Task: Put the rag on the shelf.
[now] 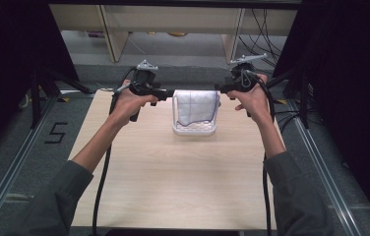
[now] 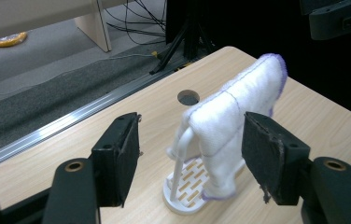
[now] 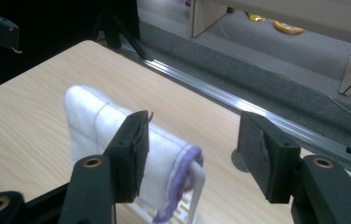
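Note:
A white cloth point(image 1: 195, 105) with a purple hem hangs folded over the bar of a small white rack point(image 1: 194, 130) with a slotted base, at the far middle of the wooden table. My left gripper point(image 1: 169, 93) is level with the bar at the cloth's left end, and its jaws stand open. In the left gripper view the cloth point(image 2: 239, 107) and the rack point(image 2: 183, 196) lie just beyond that gripper point(image 2: 190, 158), with no pad pressing on them. My right gripper point(image 1: 221, 88) is at the cloth's right end, also open. In the right gripper view the cloth point(image 3: 89, 121) shows past that gripper point(image 3: 194, 149).
The table point(image 1: 173, 187) has a round hole point(image 2: 188, 97) near its far edge, behind the rack. Beyond that edge run a metal floor rail point(image 3: 239, 100), black stand legs point(image 2: 183, 42) and cables. Black curtains close in both sides.

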`<state>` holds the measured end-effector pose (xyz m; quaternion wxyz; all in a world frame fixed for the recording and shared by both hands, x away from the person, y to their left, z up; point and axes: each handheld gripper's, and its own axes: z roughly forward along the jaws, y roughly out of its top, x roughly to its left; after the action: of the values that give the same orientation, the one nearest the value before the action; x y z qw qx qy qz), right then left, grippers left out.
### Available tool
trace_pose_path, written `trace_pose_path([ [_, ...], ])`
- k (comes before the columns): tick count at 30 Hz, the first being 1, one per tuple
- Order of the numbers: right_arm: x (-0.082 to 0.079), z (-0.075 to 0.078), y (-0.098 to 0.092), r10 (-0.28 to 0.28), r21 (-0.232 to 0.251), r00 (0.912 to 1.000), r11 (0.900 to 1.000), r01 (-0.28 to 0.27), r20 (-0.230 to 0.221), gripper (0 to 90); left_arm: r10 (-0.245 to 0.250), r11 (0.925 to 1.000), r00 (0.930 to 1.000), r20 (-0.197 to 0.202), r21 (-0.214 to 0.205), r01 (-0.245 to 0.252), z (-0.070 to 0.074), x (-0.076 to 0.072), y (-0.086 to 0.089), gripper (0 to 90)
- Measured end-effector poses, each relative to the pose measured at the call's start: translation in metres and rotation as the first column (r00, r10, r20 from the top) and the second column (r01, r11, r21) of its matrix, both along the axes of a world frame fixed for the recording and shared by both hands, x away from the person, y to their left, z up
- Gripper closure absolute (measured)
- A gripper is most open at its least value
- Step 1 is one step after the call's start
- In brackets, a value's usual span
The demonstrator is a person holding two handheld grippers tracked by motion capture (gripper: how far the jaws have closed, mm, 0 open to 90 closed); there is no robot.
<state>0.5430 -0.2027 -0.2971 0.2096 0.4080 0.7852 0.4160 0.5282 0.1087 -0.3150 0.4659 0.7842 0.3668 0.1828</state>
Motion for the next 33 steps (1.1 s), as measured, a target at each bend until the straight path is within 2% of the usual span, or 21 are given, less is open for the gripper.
trace_pose_path([
  [1,-0.001,-0.001,-0.001,0.007,-0.003,0.9999,1.0000,-0.007,0.011,43.7,-0.004,1.0000,1.0000,0.001,0.004,0.004,0.000,-0.002,0.001,36.5],
  [4,-0.007,-0.001,-0.002,0.014,0.012,0.9999,0.9998,-0.014,0.004,43.6,-0.007,1.0000,1.0000,0.004,-0.006,0.007,-0.002,-0.007,0.002,35.7],
  [5,-0.008,-0.002,-0.003,0.020,-0.003,0.9997,0.9998,-0.020,0.018,43.6,-0.013,0.9999,0.9999,-0.002,-0.008,0.013,-0.002,-0.008,0.003,35.6],
  [6,-0.010,-0.002,-0.003,0.015,0.014,0.9999,0.9998,-0.015,0.004,43.4,-0.007,1.0000,1.0000,-0.001,-0.006,0.007,-0.003,-0.010,0.003,35.4],
  [7,-0.011,-0.003,-0.003,0.016,0.014,0.9998,0.9998,-0.017,0.010,43.2,-0.006,0.9999,1.0000,-0.001,-0.016,0.006,-0.005,-0.011,0.003,35.3],
  [9,-0.013,-0.004,-0.003,0.021,0.020,0.9997,0.9996,-0.021,0.011,43.1,-0.011,0.9999,0.9999,-0.002,-0.008,0.011,-0.006,-0.013,0.004,35.1],
  [10,-0.014,-0.005,-0.004,0.034,0.006,0.9994,0.9994,-0.034,0.010,42.8,-0.017,0.9998,0.9999,-0.002,-0.013,0.017,-0.007,-0.014,0.004,35.1],
  [11,-0.016,-0.005,-0.003,0.028,0.018,0.9996,0.9994,-0.028,0.008,42.8,-0.011,0.9996,0.9999,0.001,-0.024,0.011,-0.008,-0.016,0.004,35.0],
  [12,-0.017,-0.005,-0.003,0.030,0.017,0.9995,0.9994,-0.030,0.001,42.7,-0.019,0.9998,0.9998,-0.004,-0.010,0.019,-0.008,-0.018,0.005,34.8],
  [15,-0.022,-0.006,-0.003,0.044,0.018,0.9988,0.9989,-0.044,0.021,42.5,-0.022,0.9986,0.9998,-0.005,-0.048,0.022,-0.011,-0.024,0.006,34.5],
  [19,-0.031,-0.007,-0.003,0.062,0.031,0.9980,0.9976,-0.062,0.015,42.0,-0.038,0.9983,0.9993,-0.005,-0.045,0.037,-0.016,-0.032,0.007,33.7],
  [20,-0.033,-0.009,-0.003,0.067,0.034,0.9971,0.9971,-0.069,0.035,42.0,-0.033,0.9980,0.9994,-0.003,-0.053,0.033,-0.017,-0.034,0.007,33.5],
  [21,-0.034,-0.009,-0.004,0.080,0.026,0.9963,0.9964,-0.081,0.033,41.9,-0.039,0.9982,0.9992,-0.002,-0.046,0.039,-0.018,-0.036,0.007,33.2],
  [22,-0.037,-0.010,-0.003,0.075,0.033,0.9965,0.9965,-0.077,0.037,41.8,-0.037,0.9978,0.9993,-0.003,-0.056,0.037,-0.019,-0.038,0.007,32.5],
  [24,-0.041,-0.011,-0.003,0.077,0.045,0.9969,0.9960,-0.077,0.016,41.2,-0.042,0.9975,0.9991,-0.006,-0.057,0.041,-0.022,-0.043,0.008,31.2],
  [25,-0.041,-0.013,-0.004,0.090,0.036,0.9953,0.9952,-0.091,0.036,41.0,-0.039,0.9974,0.9992,0.004,-0.061,0.039,-0.023,-0.046,0.009,30.7],
  [29,-0.049,-0.017,-0.003,0.115,0.067,0.9928,0.9908,-0.117,0.034,40.8,-0.053,0.9953,0.9985,0.009,-0.080,0.054,-0.029,-0.057,0.013,30.0],
  [33,-0.058,-0.020,-0.001,0.136,0.076,0.9901,0.9875,-0.138,0.035,38.4,-0.063,0.9959,0.9980,0.001,-0.065,0.063,-0.034,-0.066,0.017,29.1],
])
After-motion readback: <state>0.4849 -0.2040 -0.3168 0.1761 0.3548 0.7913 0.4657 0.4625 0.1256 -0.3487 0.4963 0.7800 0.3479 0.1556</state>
